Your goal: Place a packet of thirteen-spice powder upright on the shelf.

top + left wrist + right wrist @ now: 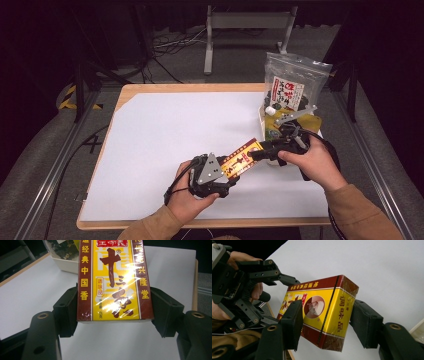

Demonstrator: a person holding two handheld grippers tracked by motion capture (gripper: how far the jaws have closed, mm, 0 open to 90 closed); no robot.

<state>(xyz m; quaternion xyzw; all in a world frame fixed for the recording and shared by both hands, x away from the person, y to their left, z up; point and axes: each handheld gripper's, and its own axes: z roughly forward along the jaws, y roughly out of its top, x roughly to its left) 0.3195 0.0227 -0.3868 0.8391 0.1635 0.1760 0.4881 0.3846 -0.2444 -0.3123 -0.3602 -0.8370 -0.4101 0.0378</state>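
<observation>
A yellow and maroon box (pixel 242 159) with Chinese print hangs just above the white sheet, near the table's front. My left gripper (pixel 231 172) is shut on its near end; in the left gripper view the pads (pixel 68 312) press both long sides of the box (pixel 113 282). My right gripper (pixel 257 154) comes in from the right at the far end. In the right gripper view its jaws (pixel 325 325) straddle the box (pixel 324 310), close to its sides, with a small gap at the right pad (pixel 364 322). The left gripper (pixel 272 277) shows behind it.
A white sheet (pixel 175 125) covers the wooden table (pixel 125 95). At the back right a pale tray (pixel 264 117) holds a clear bag of dark dried goods (pixel 292 82) and a yellow packet (pixel 280 125). Both hands work near the front edge.
</observation>
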